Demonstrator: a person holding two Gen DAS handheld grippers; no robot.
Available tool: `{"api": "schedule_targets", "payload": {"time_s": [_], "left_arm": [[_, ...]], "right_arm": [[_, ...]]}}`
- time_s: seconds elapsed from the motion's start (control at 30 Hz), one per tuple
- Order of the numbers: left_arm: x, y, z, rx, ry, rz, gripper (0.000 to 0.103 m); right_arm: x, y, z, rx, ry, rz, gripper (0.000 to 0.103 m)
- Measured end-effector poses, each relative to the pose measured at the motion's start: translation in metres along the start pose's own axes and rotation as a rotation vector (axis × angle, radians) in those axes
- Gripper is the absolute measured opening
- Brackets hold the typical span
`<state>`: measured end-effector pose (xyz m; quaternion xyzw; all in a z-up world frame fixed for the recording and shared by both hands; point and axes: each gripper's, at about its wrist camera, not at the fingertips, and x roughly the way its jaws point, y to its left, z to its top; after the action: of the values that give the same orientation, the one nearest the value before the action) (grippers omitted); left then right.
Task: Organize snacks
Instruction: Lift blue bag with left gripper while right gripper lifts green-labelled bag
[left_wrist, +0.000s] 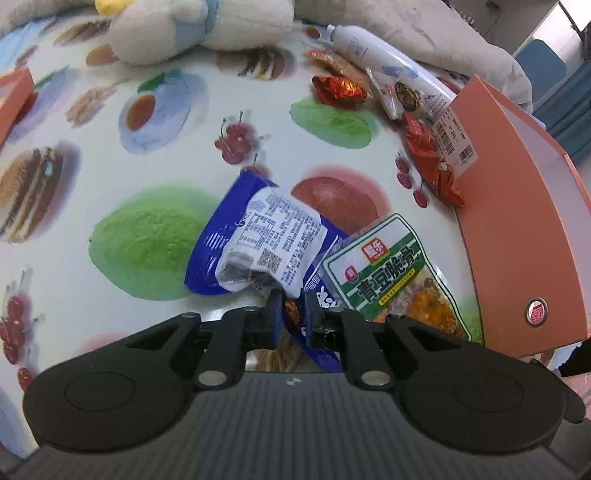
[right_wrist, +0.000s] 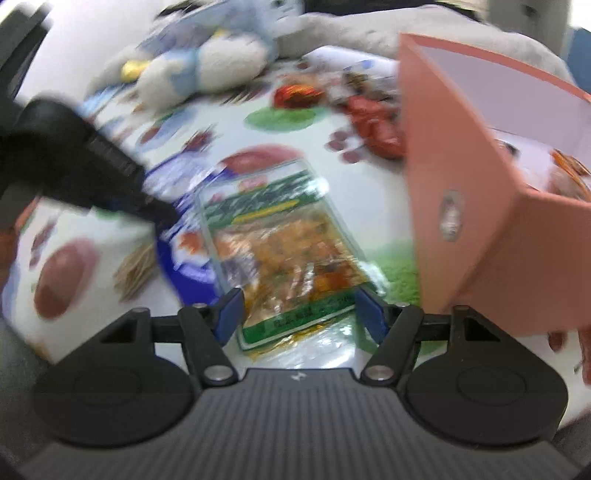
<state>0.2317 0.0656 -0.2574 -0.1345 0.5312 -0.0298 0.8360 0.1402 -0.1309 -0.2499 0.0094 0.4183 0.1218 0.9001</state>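
My left gripper is shut on the near edge of a blue and white snack bag, which is crumpled and partly lifted off the printed tablecloth. A green snack pouch lies flat just right of it. In the blurred right wrist view my right gripper is open, its blue pads on either side of the green pouch's near end. The left gripper's body shows there, on the blue bag. An open salmon box stands to the right, with snacks inside; it also shows in the left wrist view.
Red and orange wrapped snacks and a white tube lie at the far right beside the box. A plush toy sits at the back. Another salmon box is at the far left.
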Motion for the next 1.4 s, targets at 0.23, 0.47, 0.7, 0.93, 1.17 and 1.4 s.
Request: {"api": "schedule_targets", "payload": {"time_s": [0.23,0.47,0.7,0.93,1.17,1.4], "left_arm": [[-0.018,-0.004,0.0,-0.015,-0.048,0.004,0.09],[-0.015,0.002,0.023,0.078,-0.067,0.042,0.09],[0.015,-0.022,0.032,0.357,-0.028,0.096,0.094],[0.033,-0.015,0.03,0.357,-0.001,0.091,0.094],[0.033,-0.005,0.019,0.299,0.002,0.043,0.093],[0.026,-0.003,0.005,0.282,-0.013,0.047,0.09]], "right_arm": [[-0.004,-0.001,0.0,0.006,-0.068,-0.013,0.069],[0.002,0.015,0.002,-0.058,-0.049,-0.034,0.081],[0.014,0.014,0.005,-0.019,-0.021,-0.065,0.083],[0.019,0.009,0.002,-0.022,-0.006,-0.048,0.081],[0.019,0.01,0.002,-0.061,0.016,-0.042,0.078],[0.019,0.011,0.004,-0.088,0.03,-0.031,0.071]]}}
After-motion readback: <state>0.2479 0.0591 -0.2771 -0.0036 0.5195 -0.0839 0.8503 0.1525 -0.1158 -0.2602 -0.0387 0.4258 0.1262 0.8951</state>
